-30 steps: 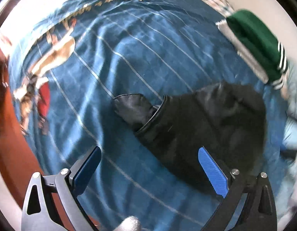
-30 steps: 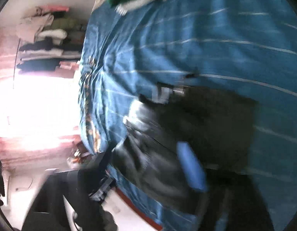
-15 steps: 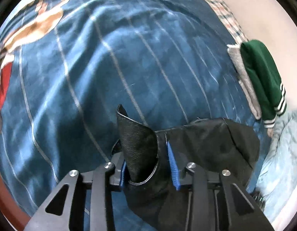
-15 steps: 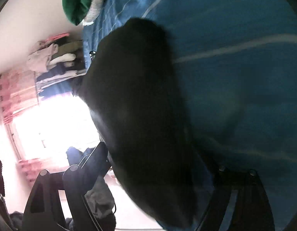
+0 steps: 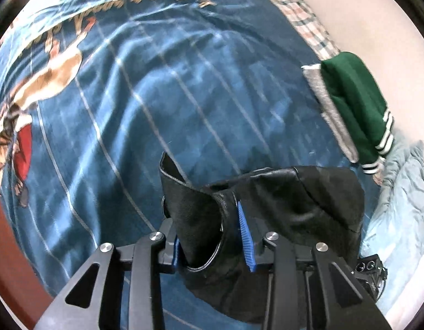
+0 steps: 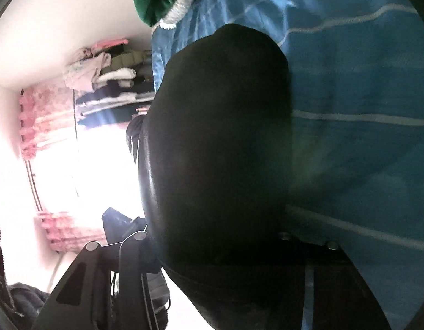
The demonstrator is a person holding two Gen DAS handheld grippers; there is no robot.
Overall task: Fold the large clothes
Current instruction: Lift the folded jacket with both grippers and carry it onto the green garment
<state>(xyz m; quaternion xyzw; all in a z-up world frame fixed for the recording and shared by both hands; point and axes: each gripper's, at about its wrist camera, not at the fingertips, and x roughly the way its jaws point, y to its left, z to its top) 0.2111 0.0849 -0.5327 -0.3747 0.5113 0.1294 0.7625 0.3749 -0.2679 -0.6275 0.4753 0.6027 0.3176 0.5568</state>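
Folding has barely begun, as far as these views let one judge: the black garment (image 5: 289, 206) is bunched rather than flat, most of it raised off the blue bed cover (image 5: 170, 88) it hangs over, with no neat crease or stacked layer to be seen. The left gripper (image 5: 212, 236) pinches an upstanding flap of the garment, a cuff or collar edge by the look of it, its blue pads pressed on the dark cloth. The right gripper (image 6: 225, 264) is closing, with a broad bulge of the same garment between its arms; that cloth hides the pads, so I cannot tell whether they bear on it yet. Still left, then: spreading the piece out on the bed, smoothing it, and making every fold. Around it, a green garment with white stripes (image 5: 352, 104) lies folded at the far edge of the bed near the wall, and pale blue bedding (image 5: 399, 192) is crumpled to one side. Shelves of stacked clothes (image 6: 112, 88) stand by a bright window. The middle of the bed looks open for laying out; the green garment and bedding could crowd one side.
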